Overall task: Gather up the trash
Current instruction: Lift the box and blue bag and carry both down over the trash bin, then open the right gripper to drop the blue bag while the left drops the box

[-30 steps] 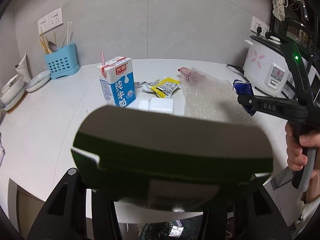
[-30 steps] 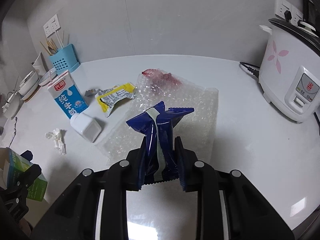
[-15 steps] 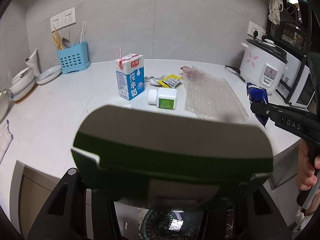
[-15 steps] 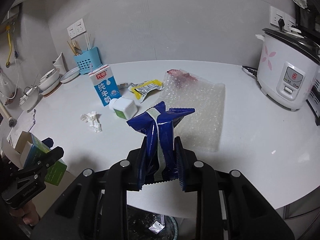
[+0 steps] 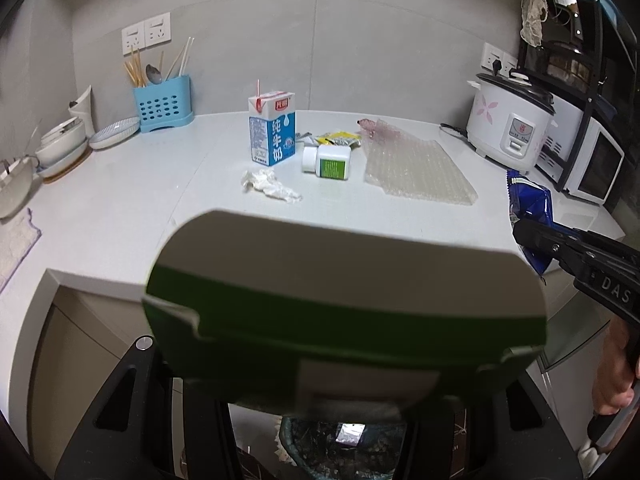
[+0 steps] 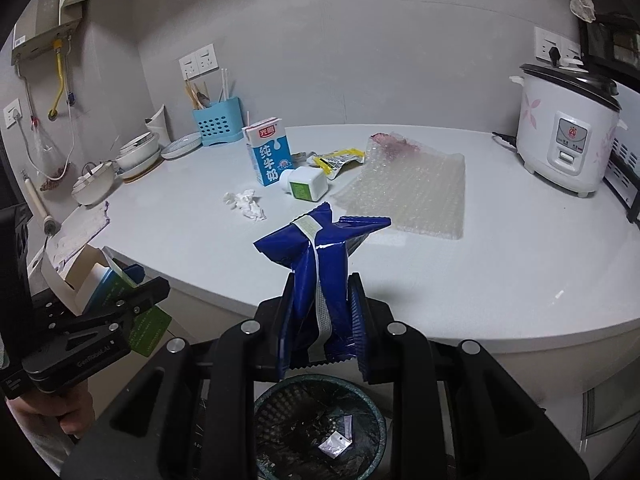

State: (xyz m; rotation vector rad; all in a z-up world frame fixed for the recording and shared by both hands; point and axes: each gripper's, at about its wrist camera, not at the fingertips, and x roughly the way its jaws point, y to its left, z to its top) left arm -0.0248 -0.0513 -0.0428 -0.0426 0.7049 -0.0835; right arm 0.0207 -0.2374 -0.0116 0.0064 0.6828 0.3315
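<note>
Both grippers loaded, positioned at the counter's edge over the waste basket.

Right gripper (image 6: 320,320) is clenched on a blue wrapper (image 6: 316,264), long axis upright; the waste basket (image 6: 320,424) lies directly below its fingers, nearer than to the left. Left gripper (image 5: 320,364) grasps a green-and-white carton (image 5: 320,300), with the basket below and slightly ahead. A milk carton (image 5: 273,132), bottle (image 5: 327,160), tissue (image 5: 270,184) and bubble wrap (image 5: 416,168) lie on the counter (image 5: 120,208).

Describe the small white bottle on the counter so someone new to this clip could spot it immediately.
Start at the blue and white milk carton standing mid-counter. Just to its right, between the carton and the bubble wrap sheet, the white bottle lies on its side. Its green label and white cap set it apart from the yellow wrapper behind it and the crumpled tissue in front.
</note>
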